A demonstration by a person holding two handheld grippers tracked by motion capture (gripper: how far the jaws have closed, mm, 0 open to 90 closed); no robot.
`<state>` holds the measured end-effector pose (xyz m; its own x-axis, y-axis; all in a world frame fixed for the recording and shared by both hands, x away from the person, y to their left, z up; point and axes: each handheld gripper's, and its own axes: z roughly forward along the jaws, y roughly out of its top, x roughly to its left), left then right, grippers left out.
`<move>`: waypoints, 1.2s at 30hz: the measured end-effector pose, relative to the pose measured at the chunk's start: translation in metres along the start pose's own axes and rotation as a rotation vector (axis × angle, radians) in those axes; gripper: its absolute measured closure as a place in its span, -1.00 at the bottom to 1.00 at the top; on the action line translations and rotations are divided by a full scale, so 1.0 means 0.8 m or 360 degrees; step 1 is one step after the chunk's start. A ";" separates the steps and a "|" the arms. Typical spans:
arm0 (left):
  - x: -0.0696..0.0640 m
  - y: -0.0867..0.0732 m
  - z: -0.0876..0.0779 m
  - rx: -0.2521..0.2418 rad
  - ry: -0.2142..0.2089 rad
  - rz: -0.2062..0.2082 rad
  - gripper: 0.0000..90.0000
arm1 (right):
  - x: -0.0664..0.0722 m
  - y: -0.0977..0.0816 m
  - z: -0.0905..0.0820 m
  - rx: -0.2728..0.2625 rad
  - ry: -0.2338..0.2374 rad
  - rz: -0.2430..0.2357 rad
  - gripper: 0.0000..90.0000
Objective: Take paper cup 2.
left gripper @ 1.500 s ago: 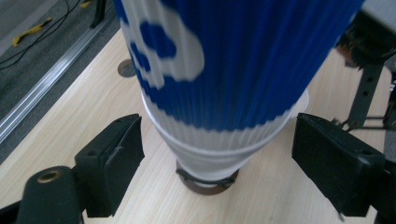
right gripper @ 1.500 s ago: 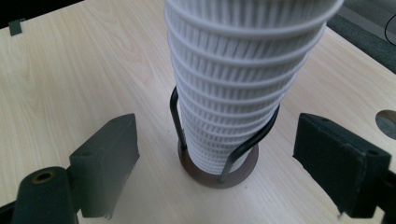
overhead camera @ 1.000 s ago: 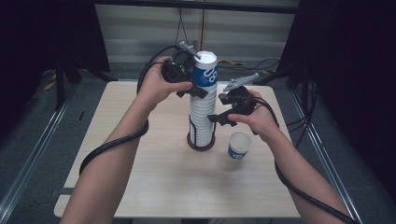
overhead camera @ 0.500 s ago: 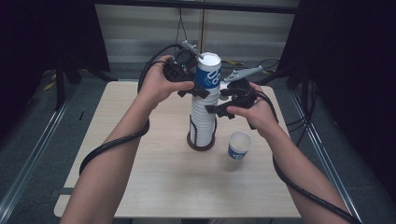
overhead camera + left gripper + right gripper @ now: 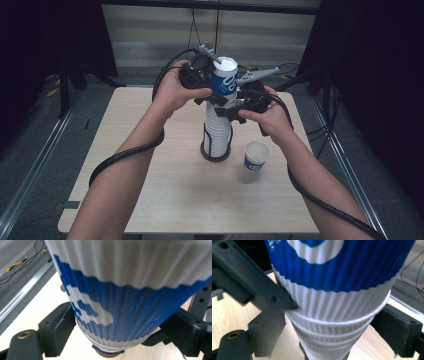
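Note:
A tall stack of ribbed white paper cups [image 5: 218, 131] stands in a dark wire holder [image 5: 216, 153] at the table's middle. The top cup [image 5: 223, 79], blue and white, leans slightly on the stack. My left gripper [image 5: 216, 96] comes in from the left with the top cup [image 5: 125, 302] between its jaws, and both pads touch it. Its jaws have just been opening. My right gripper [image 5: 229, 109] reaches in from the right just below and is shut on the stack [image 5: 332, 337] under the blue cup [image 5: 337, 265].
A single blue and white cup [image 5: 256, 156] stands upright on the wooden table [image 5: 150, 200], right of the holder. Black cables trail from both grippers along the forearms. Dark floor and metal rails surround the table.
My right gripper has crept up the stack and leftward, closer under the top cup. The left hand and the top cup have hardly shifted.

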<state>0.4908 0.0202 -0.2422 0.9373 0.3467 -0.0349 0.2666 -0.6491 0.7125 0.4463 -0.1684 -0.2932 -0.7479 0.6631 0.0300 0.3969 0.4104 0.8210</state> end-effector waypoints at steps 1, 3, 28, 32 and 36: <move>0.000 0.000 0.000 -0.0006 0.0002 -0.0003 -0.67 | 0.000 0.000 0.001 -0.0001 -0.0013 0.0000 -0.70; 0.001 -0.001 0.000 -0.0023 0.0012 -0.0017 -0.67 | -0.001 0.000 0.003 -0.0009 -0.0011 0.0019 -0.69; 0.002 -0.001 -0.011 -0.0095 0.0042 -0.0133 -0.58 | 0.002 -0.002 0.007 -0.0043 -0.0035 -0.0015 -0.63; 0.001 0.001 -0.013 -0.0101 0.0055 -0.0146 -0.57 | 0.002 -0.002 0.007 -0.0045 -0.0037 -0.0017 -0.63; 0.001 0.002 -0.015 -0.0102 0.0059 -0.0153 -0.56 | 0.002 -0.004 0.007 -0.0057 -0.0032 -0.0005 -0.63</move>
<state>0.4891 0.0272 -0.2325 0.8987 0.4311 -0.0803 0.3391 -0.5673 0.7504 0.4468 -0.1650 -0.2989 -0.7381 0.6745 0.0160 0.3749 0.3903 0.8409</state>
